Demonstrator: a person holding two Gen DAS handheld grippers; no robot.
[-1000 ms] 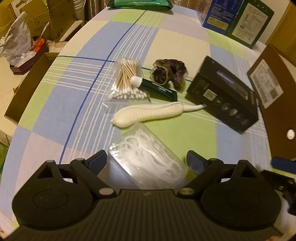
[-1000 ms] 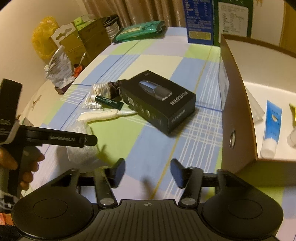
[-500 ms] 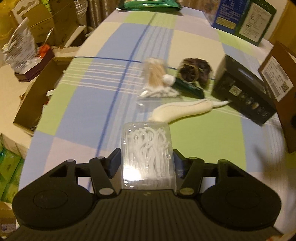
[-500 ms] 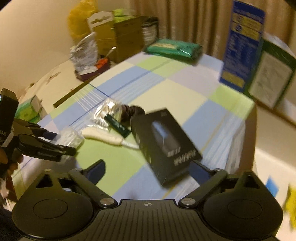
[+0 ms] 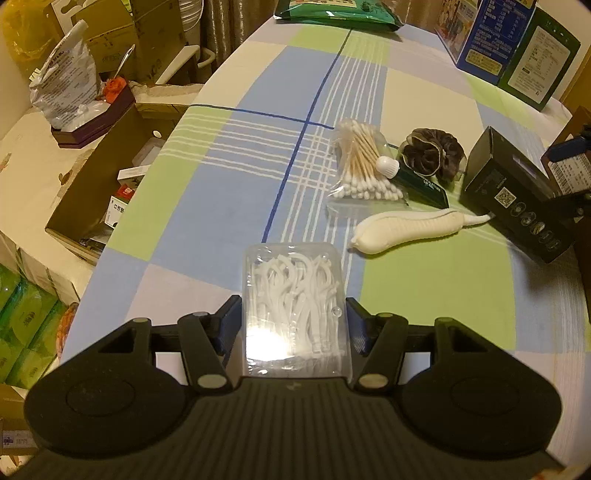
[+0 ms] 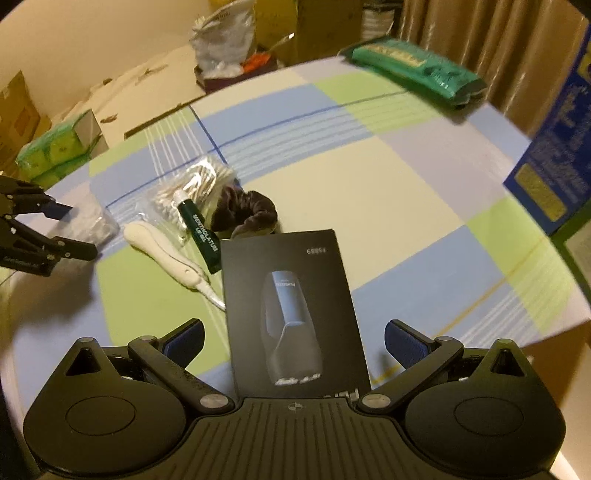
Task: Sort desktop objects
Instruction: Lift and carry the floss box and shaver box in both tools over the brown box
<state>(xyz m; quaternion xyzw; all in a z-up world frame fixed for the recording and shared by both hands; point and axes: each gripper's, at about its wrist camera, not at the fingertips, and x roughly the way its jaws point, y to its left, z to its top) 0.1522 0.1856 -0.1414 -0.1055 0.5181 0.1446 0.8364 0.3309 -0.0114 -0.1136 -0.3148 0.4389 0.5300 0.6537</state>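
Note:
My left gripper [image 5: 293, 317] is shut on a clear box of white floss picks [image 5: 293, 295], held just over the checked tablecloth. My right gripper [image 6: 293, 338] is open, one finger on each side of a black product box [image 6: 288, 302] that lies flat between them without touching. A white handled tool [image 5: 410, 230], a dark green tube [image 5: 417, 181], a bag of cotton swabs [image 5: 360, 162] and a dark scrunchie [image 5: 432, 151] lie together mid-table. The left gripper [image 6: 51, 230] shows at the left edge of the right wrist view.
A green packet [image 5: 336, 9] lies at the far table edge. Blue and green cartons [image 5: 506, 48] stand at the back right. An open brown cardboard box [image 5: 110, 173] with small items sits off the table's left side. Boxes and bags crowd the floor beyond.
My left gripper closed on the floss pick box, which now sits squarely between its fingers. My right gripper opened, swung toward the black box and now straddles it.

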